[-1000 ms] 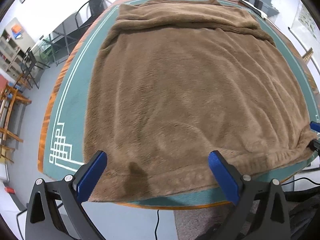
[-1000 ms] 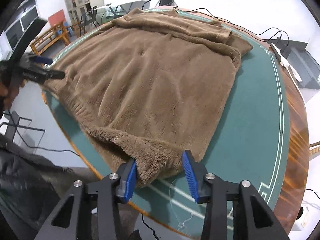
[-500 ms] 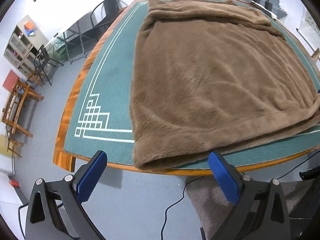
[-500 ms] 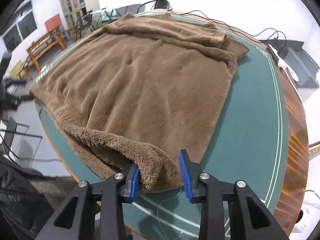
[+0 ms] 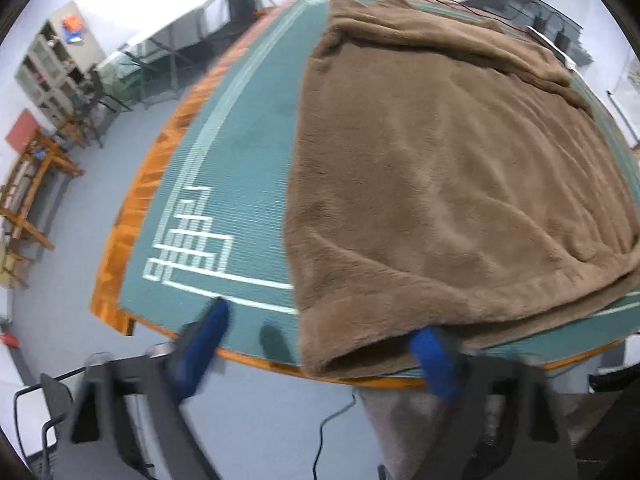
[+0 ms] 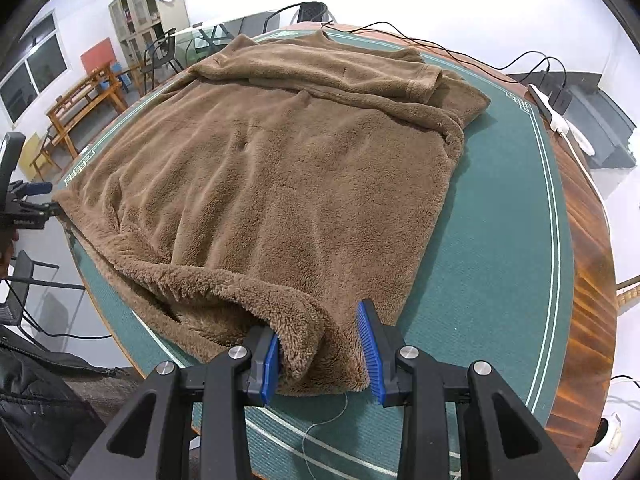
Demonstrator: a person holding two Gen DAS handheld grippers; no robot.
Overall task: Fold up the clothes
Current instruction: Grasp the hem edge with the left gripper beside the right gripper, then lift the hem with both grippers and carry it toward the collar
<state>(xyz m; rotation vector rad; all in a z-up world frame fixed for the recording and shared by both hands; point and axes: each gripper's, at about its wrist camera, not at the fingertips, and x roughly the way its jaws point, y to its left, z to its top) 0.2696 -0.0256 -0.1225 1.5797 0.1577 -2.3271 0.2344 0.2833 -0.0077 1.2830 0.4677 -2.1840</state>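
Note:
A brown fleece garment point(image 5: 440, 184) lies spread flat on the green table mat point(image 5: 240, 168), its sleeves folded across the far end. My left gripper point(image 5: 320, 346) is open and blurred, straddling the garment's near-left hem corner, with the right finger partly beneath the hem. Seen from the right wrist, the left gripper point(image 6: 44, 200) sits at the far-left hem corner. The right gripper point(image 6: 320, 360) is shut on the near-right corner of the fleece garment point(image 6: 288, 184), with thick fabric bunched between its blue pads point(image 6: 269, 368) and the top layer lifted slightly.
The round table has a wooden rim point(image 6: 592, 264) and the mat point(image 6: 500, 240) is bare to the right of the garment. A white power strip point(image 6: 556, 120) and black cables lie at the far right edge. Chairs, a wooden bench point(image 6: 84, 100) and shelves stand beyond.
The left gripper has swung left and then closed in on the near-left hem corner, which now lies between its fingers. The right gripper's jaws narrowed onto the hem corner.

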